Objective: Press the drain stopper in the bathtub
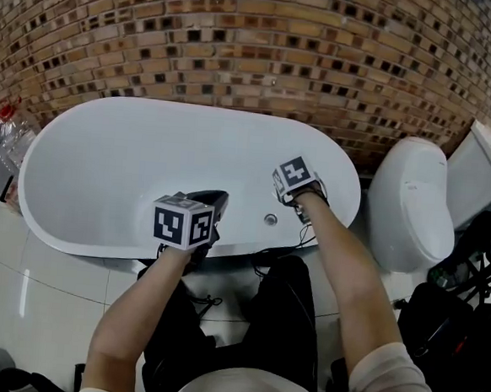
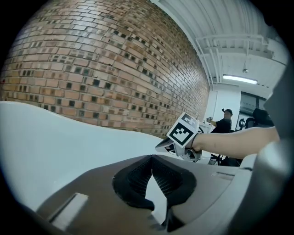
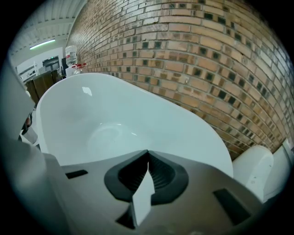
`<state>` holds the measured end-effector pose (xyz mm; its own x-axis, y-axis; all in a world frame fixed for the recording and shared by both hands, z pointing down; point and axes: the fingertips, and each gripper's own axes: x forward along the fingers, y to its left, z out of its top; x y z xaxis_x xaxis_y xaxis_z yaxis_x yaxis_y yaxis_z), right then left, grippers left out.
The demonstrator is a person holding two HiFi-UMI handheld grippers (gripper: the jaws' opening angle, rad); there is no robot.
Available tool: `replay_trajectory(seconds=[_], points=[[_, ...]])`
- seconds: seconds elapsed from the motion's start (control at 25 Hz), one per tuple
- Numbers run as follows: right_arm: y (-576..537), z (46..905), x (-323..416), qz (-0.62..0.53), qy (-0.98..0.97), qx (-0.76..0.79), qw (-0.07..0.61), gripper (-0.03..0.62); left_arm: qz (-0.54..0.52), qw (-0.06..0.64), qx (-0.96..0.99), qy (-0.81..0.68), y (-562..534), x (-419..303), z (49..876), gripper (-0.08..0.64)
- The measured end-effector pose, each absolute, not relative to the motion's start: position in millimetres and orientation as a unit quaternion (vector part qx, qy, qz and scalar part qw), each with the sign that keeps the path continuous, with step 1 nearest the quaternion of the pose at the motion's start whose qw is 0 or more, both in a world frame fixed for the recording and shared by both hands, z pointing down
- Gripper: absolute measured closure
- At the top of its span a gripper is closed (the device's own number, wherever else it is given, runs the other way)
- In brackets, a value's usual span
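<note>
Where the left claw (image 1: 213, 204) crosses the bathtub (image 1: 121, 160), its near rim is hidden

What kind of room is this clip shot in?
Probably a bathroom set inside a larger workspace: a white bathtub and toilet stand by a brick wall, with a strip light on an open ceiling beyond.

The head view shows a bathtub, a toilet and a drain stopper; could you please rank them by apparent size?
1. bathtub, by far the largest.
2. toilet, clearly smaller.
3. drain stopper, only a tiny disc.
</note>
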<state>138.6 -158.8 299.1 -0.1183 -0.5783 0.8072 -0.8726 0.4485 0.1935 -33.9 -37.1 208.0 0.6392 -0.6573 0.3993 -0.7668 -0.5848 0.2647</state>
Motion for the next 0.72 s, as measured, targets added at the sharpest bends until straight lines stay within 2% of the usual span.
replay_trajectory(seconds=[0.72], points=[[-80.4,234.4,98.9,0.134,-0.792,0.509,0.309,0.575,0.097,0.157,0.898,-0.399,30.5,-28.4,182.9,0.552]])
